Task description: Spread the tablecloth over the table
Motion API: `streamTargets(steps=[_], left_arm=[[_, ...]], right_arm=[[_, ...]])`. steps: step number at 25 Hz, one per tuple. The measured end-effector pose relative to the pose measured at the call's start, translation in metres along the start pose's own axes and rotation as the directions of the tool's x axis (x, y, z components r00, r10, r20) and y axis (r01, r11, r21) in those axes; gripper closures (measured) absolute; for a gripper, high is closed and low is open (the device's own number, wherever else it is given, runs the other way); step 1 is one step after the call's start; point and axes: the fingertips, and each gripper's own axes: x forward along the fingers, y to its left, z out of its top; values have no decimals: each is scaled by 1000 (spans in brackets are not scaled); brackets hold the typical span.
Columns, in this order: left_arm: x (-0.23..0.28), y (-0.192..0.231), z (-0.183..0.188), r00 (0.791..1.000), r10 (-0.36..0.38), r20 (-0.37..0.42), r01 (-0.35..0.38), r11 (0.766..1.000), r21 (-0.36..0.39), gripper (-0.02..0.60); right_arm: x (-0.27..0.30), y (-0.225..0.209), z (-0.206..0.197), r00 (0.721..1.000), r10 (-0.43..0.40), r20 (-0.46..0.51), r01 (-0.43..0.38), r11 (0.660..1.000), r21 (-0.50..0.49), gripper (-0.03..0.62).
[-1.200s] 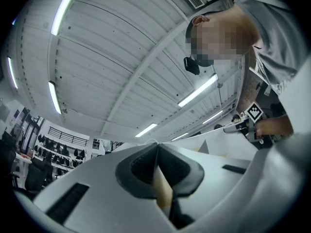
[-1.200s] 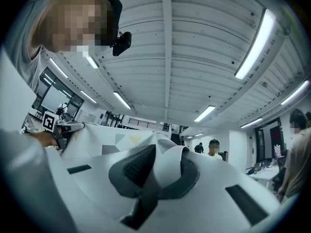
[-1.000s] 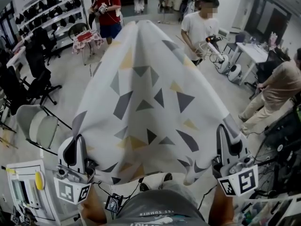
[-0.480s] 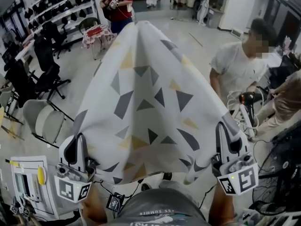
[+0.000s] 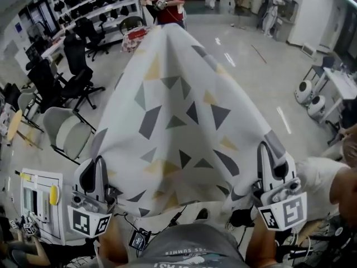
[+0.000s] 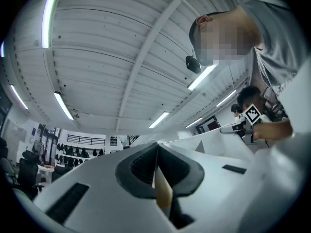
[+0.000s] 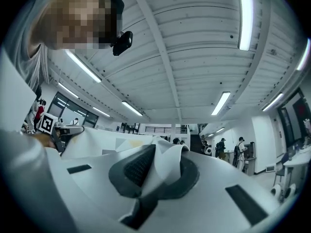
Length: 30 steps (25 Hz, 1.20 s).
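Observation:
A white tablecloth [image 5: 178, 121] printed with grey and yellow triangles hangs stretched in the air, its far end draped over something hidden at the top of the head view. My left gripper [image 5: 99, 169] is shut on the cloth's near left corner. My right gripper [image 5: 266, 156] is shut on the near right corner. In the left gripper view a thin fold of the tablecloth [image 6: 163, 191] is pinched between the black pads [image 6: 141, 169]. The right gripper view shows a thicker bunch of tablecloth [image 7: 167, 166] clamped between its pads [image 7: 138, 168]. No table shows beneath the cloth.
A grey folding chair [image 5: 67, 135] and black office chairs [image 5: 78, 66] stand at the left. A person in red [image 5: 165, 1] stands beyond the cloth's far end. A white panel [image 5: 39, 202] lies at lower left, and a person's sleeve [image 5: 326, 175] is close at the right.
The room has swung past behind the cloth: the person in white slid from upper right down to the right edge. Both grippers keep the same grip on the corners.

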Motion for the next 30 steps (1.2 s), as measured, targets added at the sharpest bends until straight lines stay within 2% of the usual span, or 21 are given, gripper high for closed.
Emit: streamTargets(steps=[6,12,17,23,30], left_arm=[[11,-12,13,998,66,-16,-65,996,62,583],[15,-6,-5,995,82,-49,-77,991,106,583],[36,10,-41,998,46,-53,-43,997,58,583],[83,49,-72,999,-41,-8,41,999,-16,583],[116,99,-99,994,-98,39,100,993,-64,583]], right_arm=[[26,-20,-4,997,67,45,-67,998,-5,580],[37,-20,-36,995,90,40,-92,994,52,580],[52,-17,-51,998,67,-1,-67,997,32,580],[77,-18,-44,999,-29,-45,28,999,-20,580],[113,-10,-44,991,-120,-61,116,991,-67,580]])
